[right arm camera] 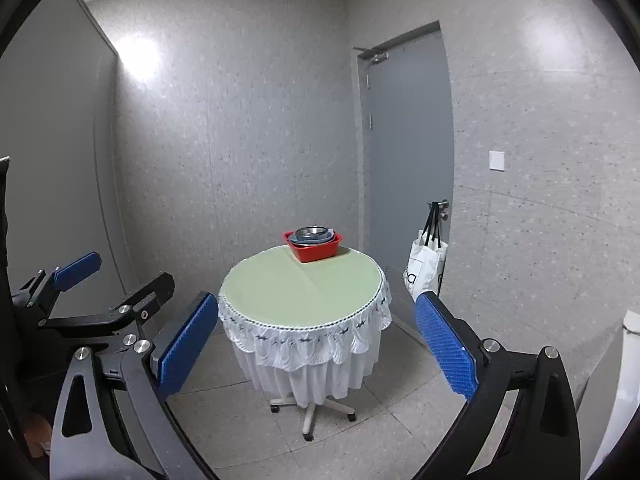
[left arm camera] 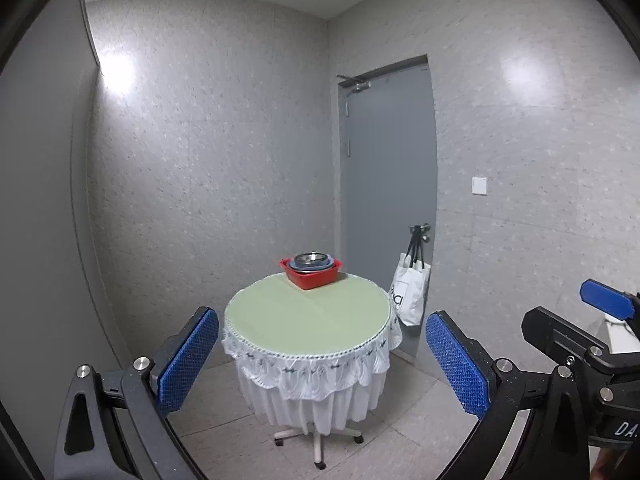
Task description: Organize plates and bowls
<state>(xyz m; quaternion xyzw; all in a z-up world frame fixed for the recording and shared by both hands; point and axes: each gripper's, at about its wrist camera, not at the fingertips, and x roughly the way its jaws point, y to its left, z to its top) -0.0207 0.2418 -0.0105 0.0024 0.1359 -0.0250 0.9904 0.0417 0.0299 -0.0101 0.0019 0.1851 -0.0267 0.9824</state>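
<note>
Well back from a round desk (left arm camera: 308,316) draped in a pale green top and a white frilled skirt, two hand-held tools face a small grey-walled room. Seen from the left wrist, the left tool (left arm camera: 322,364) stands wide open, its blue ribbed pads (left arm camera: 188,364) spread at 8 and 4 o'clock with nothing between them. Part of the right tool (left arm camera: 608,300) juts into that view at 3 o'clock. From the right wrist, the right tool (right arm camera: 316,344) is likewise spread wide and empty, and the left tool (right arm camera: 76,268) shows at 9 o'clock.

On the desk's far edge, at 12 o'clock from its centre, sits a red tub (left arm camera: 311,274). Stacked inside it are bluish plates (left arm camera: 316,266) with a metal bowl (left arm camera: 311,259) on top; how many plates lie there cannot be told at this range. Otherwise the desk top is bare green cloth.

Behind the desk, at 1 o'clock, is a grey door (left arm camera: 390,184). A white tote bag (left arm camera: 410,294) with black straps hangs from its handle, near the desk's right edge. A white wall switch (left arm camera: 479,186) sits right of the door. The desk stands on a white wheeled base (left arm camera: 318,438) on a pale tiled floor (left arm camera: 400,432).
</note>
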